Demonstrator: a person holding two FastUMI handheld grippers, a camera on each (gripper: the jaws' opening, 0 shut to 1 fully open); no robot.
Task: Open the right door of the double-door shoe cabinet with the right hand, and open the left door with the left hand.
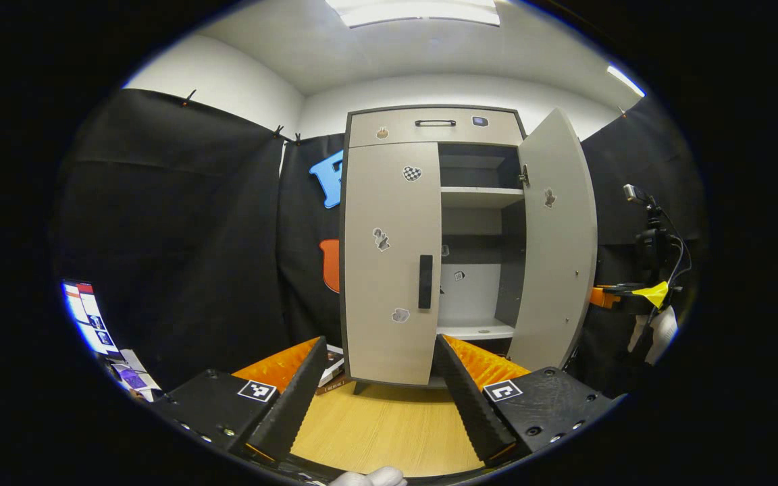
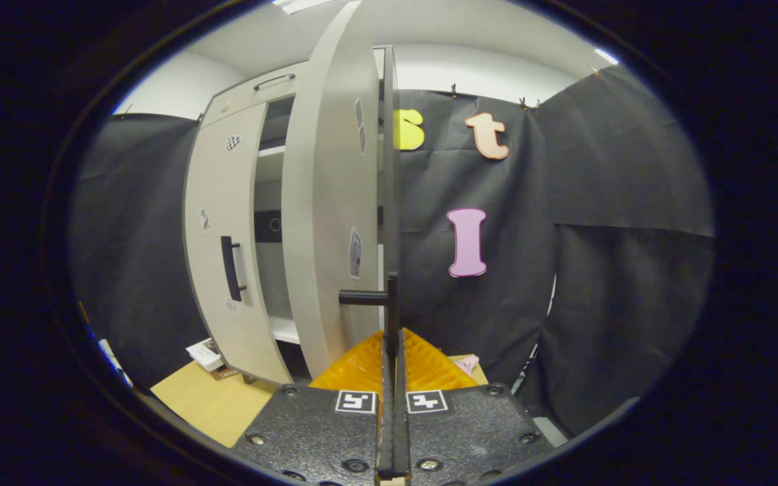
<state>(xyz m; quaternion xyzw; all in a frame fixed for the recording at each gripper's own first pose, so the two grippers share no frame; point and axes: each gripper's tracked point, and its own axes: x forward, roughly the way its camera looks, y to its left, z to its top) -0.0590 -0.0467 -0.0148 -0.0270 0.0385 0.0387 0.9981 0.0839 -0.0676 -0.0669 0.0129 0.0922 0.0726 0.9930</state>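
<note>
Shoe cabinet (image 1: 429, 243) on wooden table (image 1: 382, 425), matte grey panels: left door (image 1: 389, 263) shut, stickered, black bar handle (image 1: 425, 281); right door (image 1: 558, 243) swung wide, bare shelves (image 1: 480, 196) inside. Left tongs (image 1: 382, 398) spread apart before the cabinet, ridged fingers.

Right tongs (image 2: 392, 337) clenched tight at right door's edge (image 2: 389, 202), just below its handle (image 2: 365, 297); grasp uncertain.

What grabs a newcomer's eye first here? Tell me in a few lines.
The cabinet at centre of the left gripper view, with its right door swung wide to show pale shelves while the left door is shut. In the right gripper view, the right gripper is closed on the right door's handle. The left gripper is open, facing the left door.
</note>
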